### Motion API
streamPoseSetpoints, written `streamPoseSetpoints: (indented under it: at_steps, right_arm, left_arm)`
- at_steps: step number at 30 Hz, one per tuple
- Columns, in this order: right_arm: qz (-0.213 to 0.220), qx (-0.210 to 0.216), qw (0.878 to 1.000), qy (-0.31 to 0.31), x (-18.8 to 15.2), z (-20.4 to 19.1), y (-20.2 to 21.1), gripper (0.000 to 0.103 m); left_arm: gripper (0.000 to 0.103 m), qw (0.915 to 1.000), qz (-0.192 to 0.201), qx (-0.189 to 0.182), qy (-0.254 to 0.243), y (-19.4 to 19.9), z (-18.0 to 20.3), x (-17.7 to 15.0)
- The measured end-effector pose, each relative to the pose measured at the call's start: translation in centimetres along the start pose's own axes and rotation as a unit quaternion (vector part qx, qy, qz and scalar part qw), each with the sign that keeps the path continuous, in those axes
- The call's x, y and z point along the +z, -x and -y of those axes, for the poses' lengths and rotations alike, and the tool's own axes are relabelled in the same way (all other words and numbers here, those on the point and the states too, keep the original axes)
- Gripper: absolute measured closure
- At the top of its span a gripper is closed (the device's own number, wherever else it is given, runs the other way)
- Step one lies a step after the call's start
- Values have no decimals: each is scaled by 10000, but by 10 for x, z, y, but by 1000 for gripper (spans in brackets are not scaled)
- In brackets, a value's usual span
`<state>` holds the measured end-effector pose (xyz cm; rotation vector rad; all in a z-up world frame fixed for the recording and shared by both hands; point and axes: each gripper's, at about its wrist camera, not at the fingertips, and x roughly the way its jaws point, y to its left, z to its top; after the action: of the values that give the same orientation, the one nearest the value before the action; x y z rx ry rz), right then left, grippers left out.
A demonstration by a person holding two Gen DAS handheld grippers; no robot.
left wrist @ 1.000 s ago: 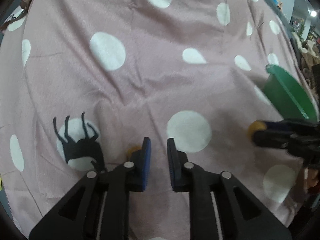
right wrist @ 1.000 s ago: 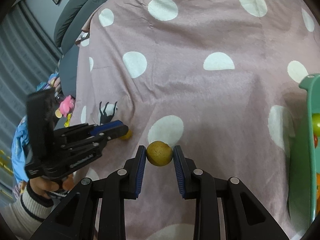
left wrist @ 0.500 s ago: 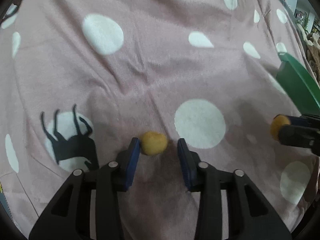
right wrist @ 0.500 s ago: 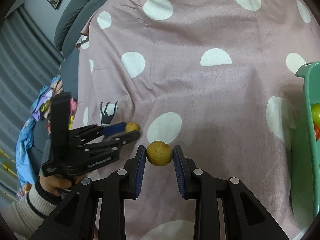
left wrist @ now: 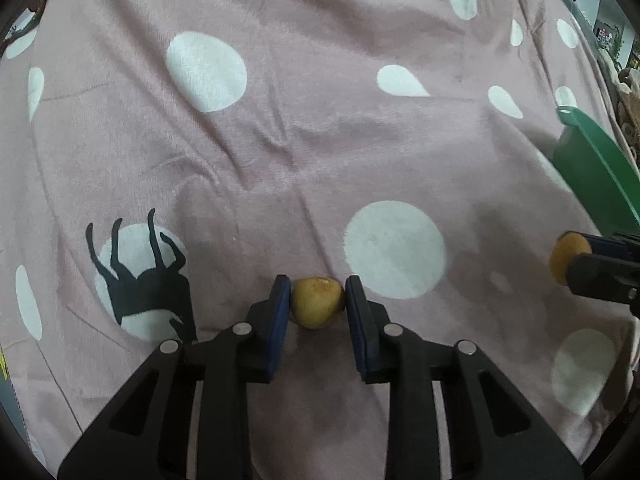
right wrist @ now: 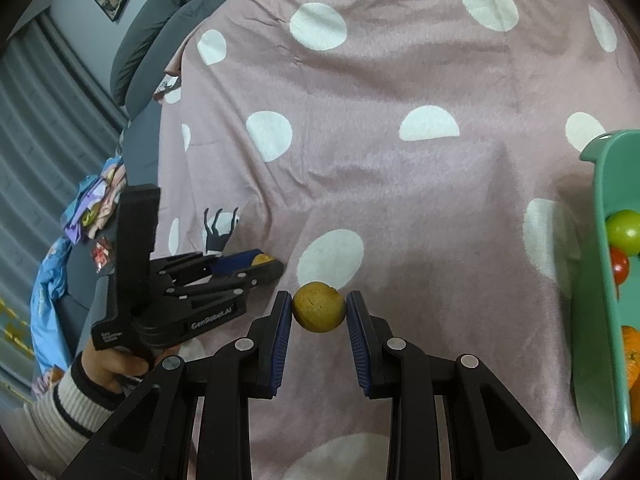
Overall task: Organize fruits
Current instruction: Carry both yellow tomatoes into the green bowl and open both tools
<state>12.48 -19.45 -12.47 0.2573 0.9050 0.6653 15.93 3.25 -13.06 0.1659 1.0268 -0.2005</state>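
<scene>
The left gripper [left wrist: 318, 300] had just been closing its fingers [left wrist: 280, 308] on a small yellow-brown fruit [left wrist: 317, 302] that sat low on the pink polka-dot blanket [left wrist: 320, 140], just right of the black deer print [left wrist: 144, 276] and near the blanket's near edge; the pads looked to be touching the fruit's sides, though only at their very tips. That was the likeliest trouble — a round fruit pinched so far out could squirt forward on lifting, and the soft, creased blanket would let it roll off toward the edge. Further right, the right gripper [right wrist: 319, 308] was clamped on a second, browner fruit [right wrist: 319, 307], held clear of the blanket, again right at the fingertips. A tilt on the way across could drop it short of the green basket [right wrist: 600, 280] at the blanket's right edge — which already held a green fruit [right wrist: 622, 227], a red one and an orange one, so a careless drop might knock against them.
</scene>
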Motion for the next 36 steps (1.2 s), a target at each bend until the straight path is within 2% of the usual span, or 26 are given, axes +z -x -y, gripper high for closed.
streamPoseSetpoints:
  at_steps: [12, 22, 30, 36]
  right_arm:
    - [192, -156, 9997, -51, -14, -6, 35, 73]
    - [432, -357, 9983, -162, -27, 1, 70, 73]
    - [811, -599, 9945, -273, -27, 17, 108, 73]
    - [1101, -1008, 9881, -382, -22, 40, 138, 73]
  left_arm:
    - [75, 9992, 354, -146, -130, 66, 46, -5]
    - [75, 9977, 529, -326, -287, 95, 82, -5]
    - [75, 9930, 790, -649, -586, 109, 125, 15]
    - [75, 9860, 934, -999, -958, 105, 177, 39]
